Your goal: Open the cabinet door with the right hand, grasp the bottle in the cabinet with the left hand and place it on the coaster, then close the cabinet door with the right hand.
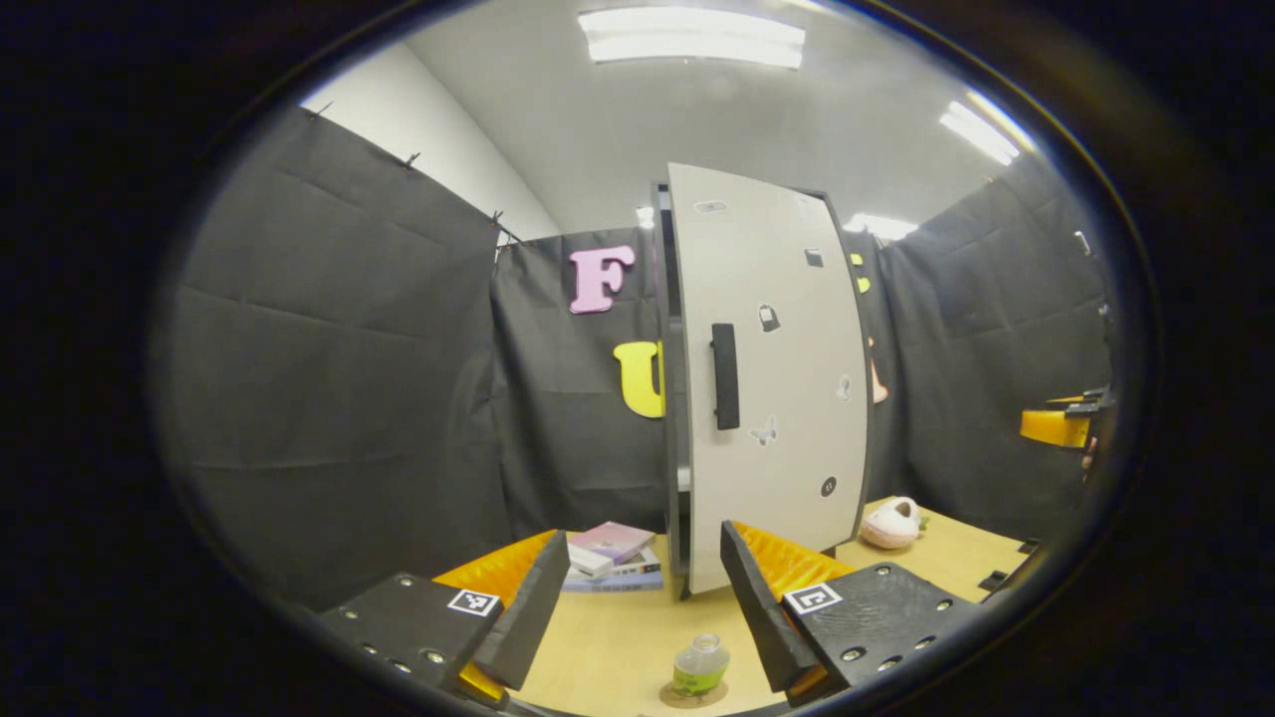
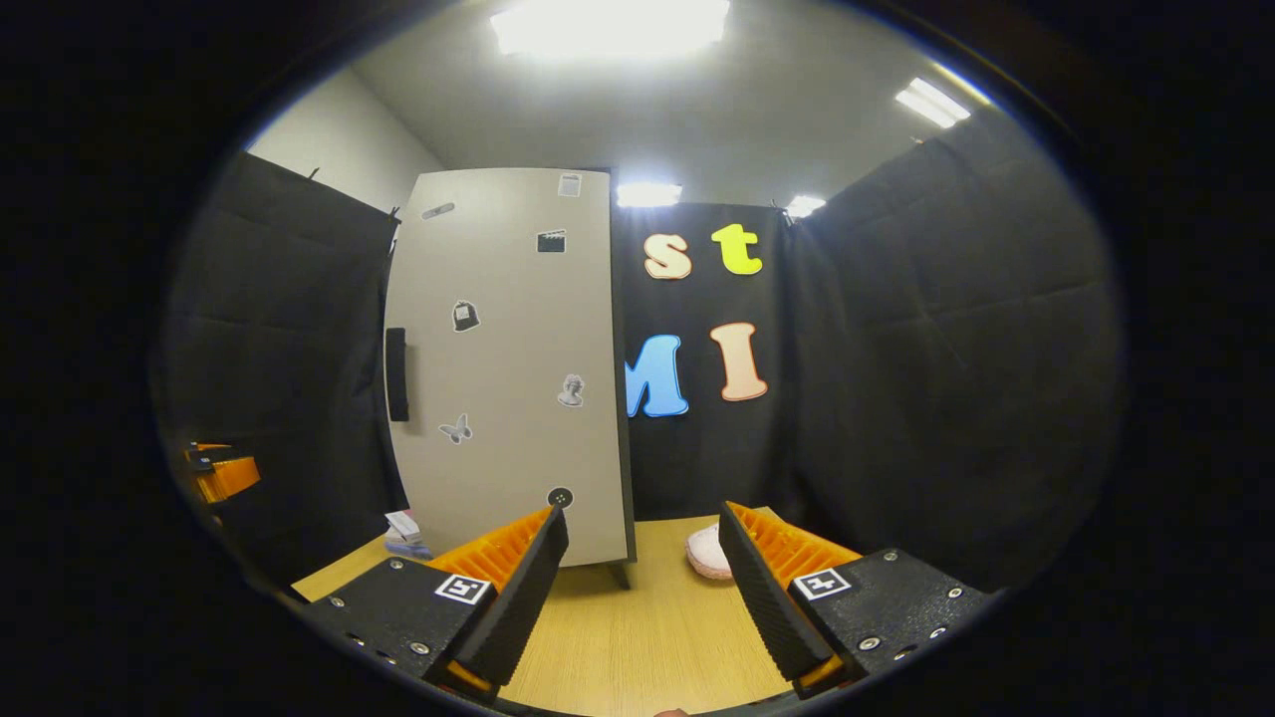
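Note:
A small clear bottle (image 1: 700,665) with green contents stands upright on a round brown coaster (image 1: 694,694) on the wooden table. My left gripper (image 1: 637,597) is open, and the bottle sits low between its spread fingers without either one pressing on it. Behind stands the cabinet, its white door (image 1: 772,378) with a black handle (image 1: 725,375) slightly ajar on the handle side. My right gripper (image 2: 642,588) is open and holds nothing, facing the door (image 2: 508,368) from a distance, with the handle (image 2: 396,373) up to its left.
A stack of books (image 1: 613,553) lies left of the cabinet's foot, and a pink soft toy (image 1: 892,523) lies to its right. The right gripper (image 1: 1061,426) shows at the far right edge, the left gripper (image 2: 219,473) at the far left. Black cloth walls surround the table (image 2: 637,637).

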